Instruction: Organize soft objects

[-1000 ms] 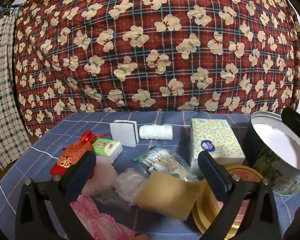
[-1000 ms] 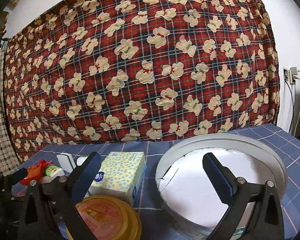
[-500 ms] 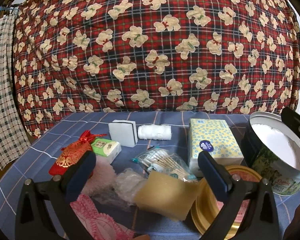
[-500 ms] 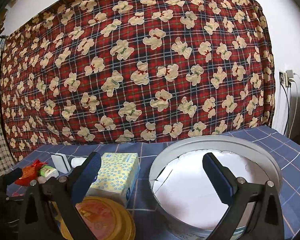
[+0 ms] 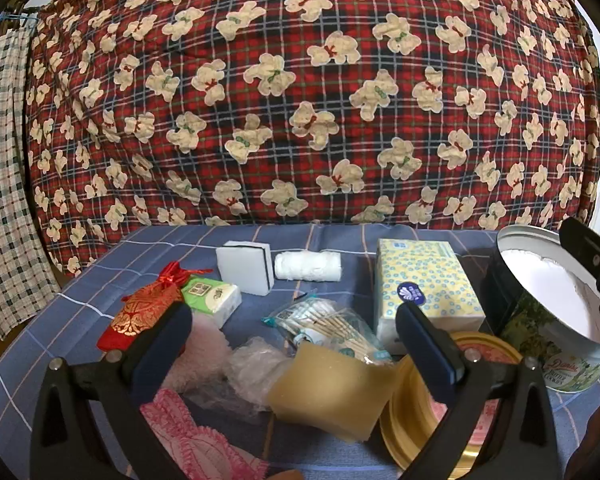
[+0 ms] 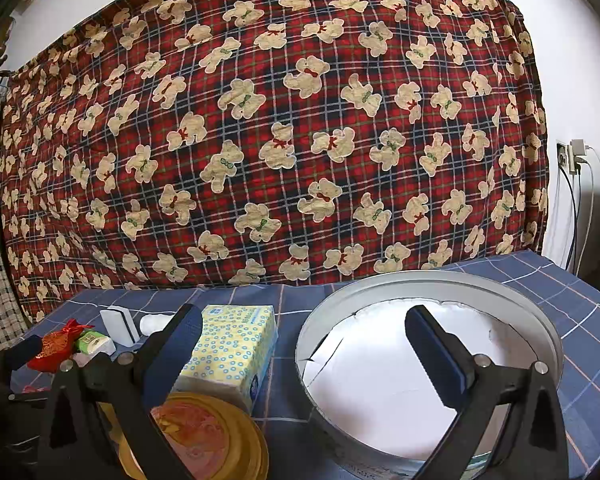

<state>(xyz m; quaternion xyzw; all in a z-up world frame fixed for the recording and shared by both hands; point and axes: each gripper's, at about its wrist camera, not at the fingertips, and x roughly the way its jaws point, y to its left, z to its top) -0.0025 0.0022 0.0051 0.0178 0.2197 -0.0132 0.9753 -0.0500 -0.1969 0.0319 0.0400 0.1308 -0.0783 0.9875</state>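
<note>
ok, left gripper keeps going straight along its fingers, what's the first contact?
Most likely the tan sponge block, lying low between the open fingers of the left gripper. The bag of cotton swabs sits just behind it. Depth is unclear with the fisheye.

On the table there is one round tin (image 5: 556, 344), standing to the right of the left tongs, and one gold lid (image 5: 416, 412) lying under their right finger. One yellow tissue box (image 5: 424, 284) sits just beyond that finger. One small green tissue pack (image 5: 212, 296) and one red pouch (image 5: 140, 312) lie beyond the left finger. Farther ahead, between the fingers, are one white sponge block (image 5: 244, 268) and one white roll (image 5: 308, 266). Closer in are one bag of cotton swabs (image 5: 324, 324), one tan sponge (image 5: 332, 388), one crumpled clear bag (image 5: 252, 372), one fluffy pale pink piece (image 5: 204, 344) and one pink knitted cloth (image 5: 192, 436).
</note>
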